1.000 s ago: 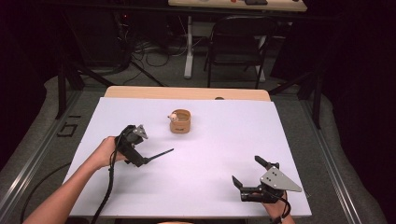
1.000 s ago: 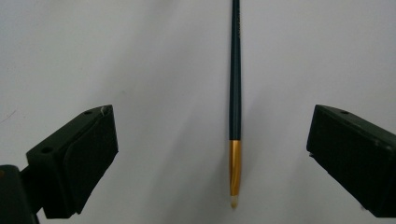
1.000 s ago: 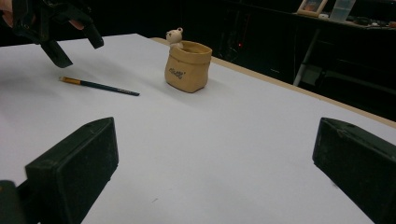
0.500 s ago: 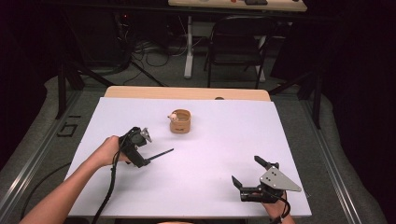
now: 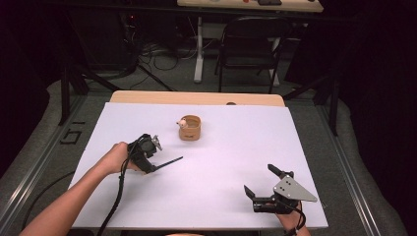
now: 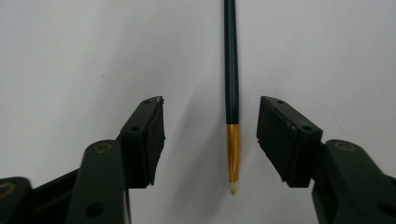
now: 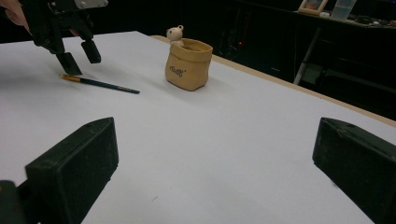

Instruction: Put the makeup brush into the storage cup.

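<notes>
A thin dark-green paintbrush (image 6: 231, 56) with a gold ferrule and a pale tip lies flat on the white table (image 5: 221, 147). My left gripper (image 6: 211, 100) points down over its tip end. The jaws have just been closing, and the brush lies between the pads, nearer the right one, with neither touching it. From the high view, the left gripper (image 5: 148, 167) sits at the brush's (image 5: 169, 161) near end. The right gripper view shows the left gripper (image 7: 79, 55) above the brush (image 7: 100, 84). My right gripper (image 5: 259, 179) rests open and empty at the table's front right.
A small tan bag-shaped pot (image 5: 190, 128) with a little bear figure on its rim stands behind the brush, also in the right gripper view as the pot (image 7: 188, 64). A black chair (image 5: 248, 44) stands beyond the table's far wooden edge.
The left hand has settled slightly lower and nearer over the brush's end. The right gripper, the brush and the pot have not moved.
</notes>
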Available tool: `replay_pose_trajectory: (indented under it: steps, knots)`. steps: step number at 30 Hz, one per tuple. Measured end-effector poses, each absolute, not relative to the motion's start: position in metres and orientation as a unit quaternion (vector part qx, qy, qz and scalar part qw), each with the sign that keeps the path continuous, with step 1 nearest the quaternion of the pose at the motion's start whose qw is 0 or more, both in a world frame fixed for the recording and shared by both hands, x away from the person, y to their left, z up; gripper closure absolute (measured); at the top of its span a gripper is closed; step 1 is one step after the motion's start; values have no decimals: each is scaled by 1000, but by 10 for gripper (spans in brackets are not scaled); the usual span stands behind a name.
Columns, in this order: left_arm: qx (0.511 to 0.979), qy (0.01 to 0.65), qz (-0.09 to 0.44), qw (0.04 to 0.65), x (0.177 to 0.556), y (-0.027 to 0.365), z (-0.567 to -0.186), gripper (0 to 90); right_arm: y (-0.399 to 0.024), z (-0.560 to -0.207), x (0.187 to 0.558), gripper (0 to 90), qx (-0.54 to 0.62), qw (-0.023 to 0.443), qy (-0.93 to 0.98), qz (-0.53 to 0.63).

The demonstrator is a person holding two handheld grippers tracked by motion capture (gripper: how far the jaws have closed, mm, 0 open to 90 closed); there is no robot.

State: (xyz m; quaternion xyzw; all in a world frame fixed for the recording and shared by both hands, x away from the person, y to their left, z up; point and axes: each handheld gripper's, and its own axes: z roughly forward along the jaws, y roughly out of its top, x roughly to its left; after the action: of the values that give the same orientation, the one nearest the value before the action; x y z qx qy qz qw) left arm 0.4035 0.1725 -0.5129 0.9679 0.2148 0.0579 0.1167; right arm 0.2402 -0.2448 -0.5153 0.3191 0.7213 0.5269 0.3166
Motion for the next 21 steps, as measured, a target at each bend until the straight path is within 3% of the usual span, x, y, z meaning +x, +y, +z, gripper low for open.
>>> replay_pose_trajectory:
  steps: [11, 21]
  knots:
    - [972, 210, 21, 103, 408, 170, -520, 615, -245, -515, 240, 0, 319, 316, 723, 526]
    - [975, 206, -1, 88, 411, 168, -525, 706, -244, -516, 240, 0, 317, 316, 723, 526]
